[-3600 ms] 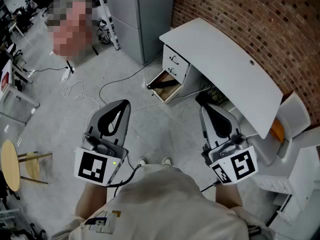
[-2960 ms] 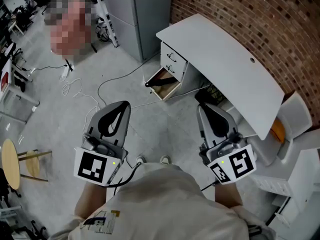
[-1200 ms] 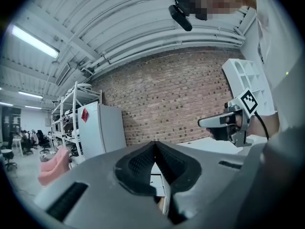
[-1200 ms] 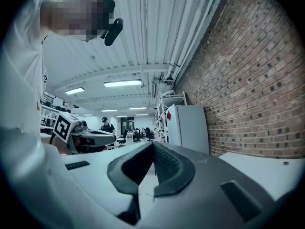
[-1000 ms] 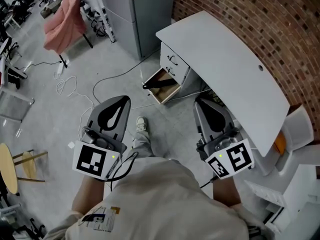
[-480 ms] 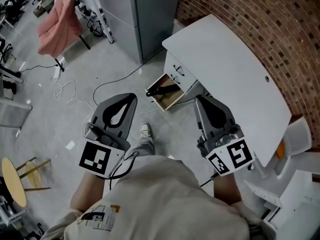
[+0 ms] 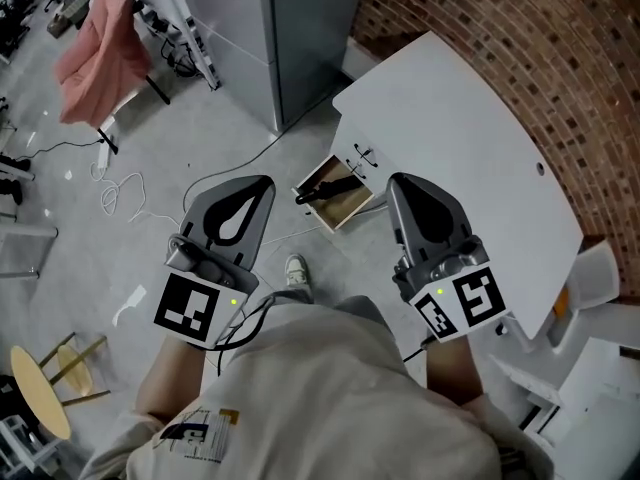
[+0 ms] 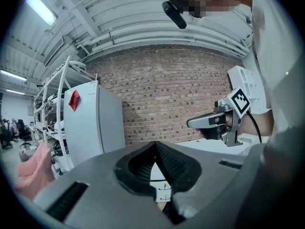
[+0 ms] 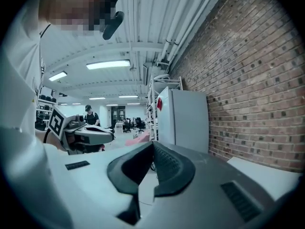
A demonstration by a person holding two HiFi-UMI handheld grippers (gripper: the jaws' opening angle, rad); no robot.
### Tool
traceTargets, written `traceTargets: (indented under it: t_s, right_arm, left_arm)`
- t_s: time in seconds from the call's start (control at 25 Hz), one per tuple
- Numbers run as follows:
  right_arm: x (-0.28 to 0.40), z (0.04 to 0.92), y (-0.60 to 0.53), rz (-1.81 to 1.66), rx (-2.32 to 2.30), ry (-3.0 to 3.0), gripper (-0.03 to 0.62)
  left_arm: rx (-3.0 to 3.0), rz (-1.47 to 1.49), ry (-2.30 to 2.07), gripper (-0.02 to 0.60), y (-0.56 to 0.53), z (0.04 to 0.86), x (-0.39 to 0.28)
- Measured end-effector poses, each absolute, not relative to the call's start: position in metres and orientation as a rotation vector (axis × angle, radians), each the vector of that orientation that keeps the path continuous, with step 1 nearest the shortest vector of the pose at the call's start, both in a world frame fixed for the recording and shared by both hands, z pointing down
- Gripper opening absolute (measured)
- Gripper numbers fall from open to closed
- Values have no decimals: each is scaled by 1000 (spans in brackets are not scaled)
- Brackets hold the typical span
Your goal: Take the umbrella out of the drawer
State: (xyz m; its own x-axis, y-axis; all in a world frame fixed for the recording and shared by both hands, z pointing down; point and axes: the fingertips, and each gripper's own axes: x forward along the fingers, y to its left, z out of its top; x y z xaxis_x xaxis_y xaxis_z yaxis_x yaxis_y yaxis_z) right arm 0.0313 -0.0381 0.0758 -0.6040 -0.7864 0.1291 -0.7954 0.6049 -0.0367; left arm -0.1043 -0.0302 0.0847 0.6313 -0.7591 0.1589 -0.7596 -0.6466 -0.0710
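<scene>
Umbrella (image 7: 335, 187): a dark, slim folded shape lying slantwise in the open bottom drawer (image 7: 345, 215) under the white desk (image 7: 450, 138), on the floor side of the drawer unit. It is untouched and well apart from both grippers.

Left gripper (image 7: 263, 182): held out in front of the person, pointing toward the drawer. Its own view shows the 2 jaws closed tip to tip with nothing between them (image 8: 155, 145).

Right gripper (image 7: 398, 182): held beside the left one, over the desk's near edge. Its jaws also meet at the tip and carry nothing (image 9: 152, 145).

Surroundings: a grey cabinet (image 7: 300, 28) stands just beyond the drawer, a brick wall (image 7: 560, 38) backs the desk, and a cable (image 7: 235, 163) runs across the floor close to the drawer front.

Stage, as judged: the approach is under way; no grasp has begun.

Likely faults from here:
1. Both pairs of jaws are closed, so a reach made without spreading them first would only push the umbrella deeper or along the drawer.
2. The umbrella lies at a slant with its ends near the drawer walls; a straight upward pull may catch 1 end on the rim or on the closed drawer above.
3. Folded fabric is slack and smooth, so a pinch on cloth alone could slip; the stiff middle looks the safer hold.
4. The floor cable could snag a foot.
</scene>
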Motion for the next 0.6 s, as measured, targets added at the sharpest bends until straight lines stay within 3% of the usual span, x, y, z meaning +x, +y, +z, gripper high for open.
traceTargets:
  t_s: [0.6]
  right_arm:
    - [40, 109, -98, 241, 1331, -2692, 6]
  left_arm:
    - [2799, 286, -1317, 8, -93, 108, -107]
